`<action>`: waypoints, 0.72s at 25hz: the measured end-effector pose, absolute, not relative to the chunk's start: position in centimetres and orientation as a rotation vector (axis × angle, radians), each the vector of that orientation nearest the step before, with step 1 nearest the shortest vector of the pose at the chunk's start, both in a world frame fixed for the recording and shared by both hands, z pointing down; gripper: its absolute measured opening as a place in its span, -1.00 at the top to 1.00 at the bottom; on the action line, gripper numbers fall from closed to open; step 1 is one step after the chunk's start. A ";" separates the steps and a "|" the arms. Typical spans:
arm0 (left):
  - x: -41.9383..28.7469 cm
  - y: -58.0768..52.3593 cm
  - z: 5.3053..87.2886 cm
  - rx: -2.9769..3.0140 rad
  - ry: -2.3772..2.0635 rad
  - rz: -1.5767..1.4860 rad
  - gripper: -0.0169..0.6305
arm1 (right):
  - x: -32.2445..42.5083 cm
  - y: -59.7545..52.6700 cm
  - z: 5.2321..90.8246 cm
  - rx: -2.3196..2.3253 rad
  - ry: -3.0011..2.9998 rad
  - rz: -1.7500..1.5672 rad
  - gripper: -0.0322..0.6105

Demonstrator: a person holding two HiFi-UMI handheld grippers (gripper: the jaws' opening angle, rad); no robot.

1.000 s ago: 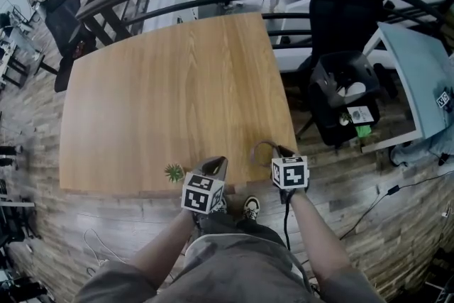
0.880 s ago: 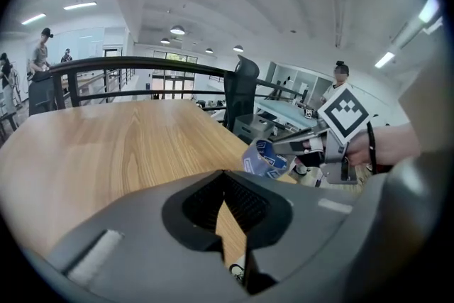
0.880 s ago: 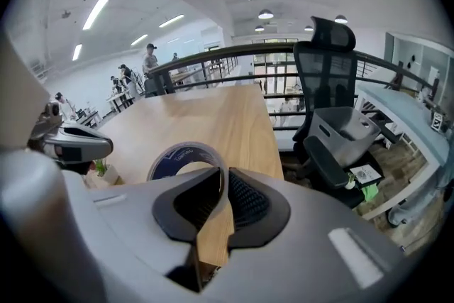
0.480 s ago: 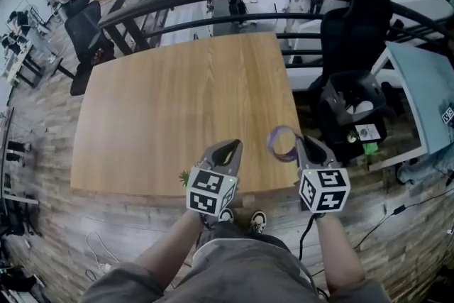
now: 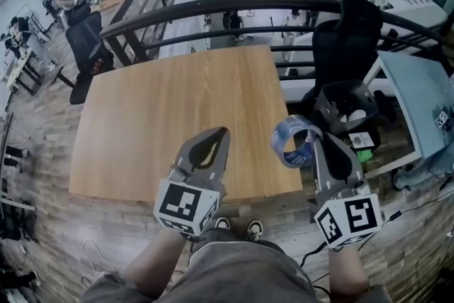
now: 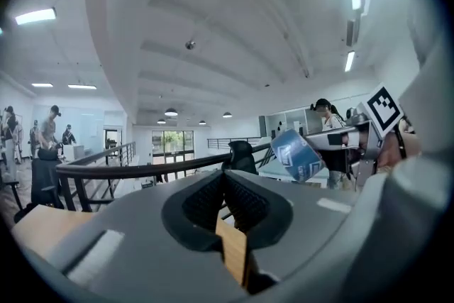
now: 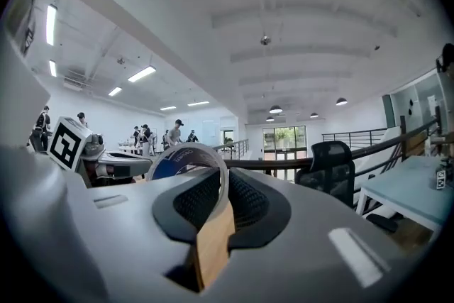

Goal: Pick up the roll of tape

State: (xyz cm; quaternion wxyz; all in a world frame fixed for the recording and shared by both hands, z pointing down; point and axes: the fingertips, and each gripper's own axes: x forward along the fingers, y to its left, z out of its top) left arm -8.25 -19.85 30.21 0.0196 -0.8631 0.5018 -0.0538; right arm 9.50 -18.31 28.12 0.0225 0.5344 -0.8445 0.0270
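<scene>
Head view steeply down on table [image 5: 163,110], left gripper [image 5: 220,133] and right gripper [image 5: 313,142] close below, gripper views level along own jaws, all sharing black railing [image 5: 213,7].

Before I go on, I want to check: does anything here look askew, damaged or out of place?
Nothing is damaged or spilled. Only the roll of tape sits askew: the right gripper pinches one wall, so the ring sticks out tilted toward the left gripper.

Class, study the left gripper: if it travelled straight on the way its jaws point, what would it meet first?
Probably the black railing past the far edge of the wooden table. The left gripper points level above that table, and a black chair stands behind the railing. Depth is hard to judge.
</scene>
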 end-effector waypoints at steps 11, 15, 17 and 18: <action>-7.7 -14.9 24.6 -2.521 1.498 -0.220 0.94 | 11.8 -13.6 21.3 1.740 -2.670 -0.150 0.75; -7.3 -14.3 24.0 -2.528 1.492 -0.199 0.94 | 12.3 -13.0 21.2 1.744 -2.659 -0.179 0.75; -7.3 -14.3 23.7 -2.526 1.483 -0.184 0.94 | 12.3 -13.0 21.3 1.742 -2.658 -0.173 0.75; -7.2 -14.3 23.6 -2.524 1.476 -0.185 0.94 | 12.3 -13.1 21.4 1.740 -2.659 -0.168 0.75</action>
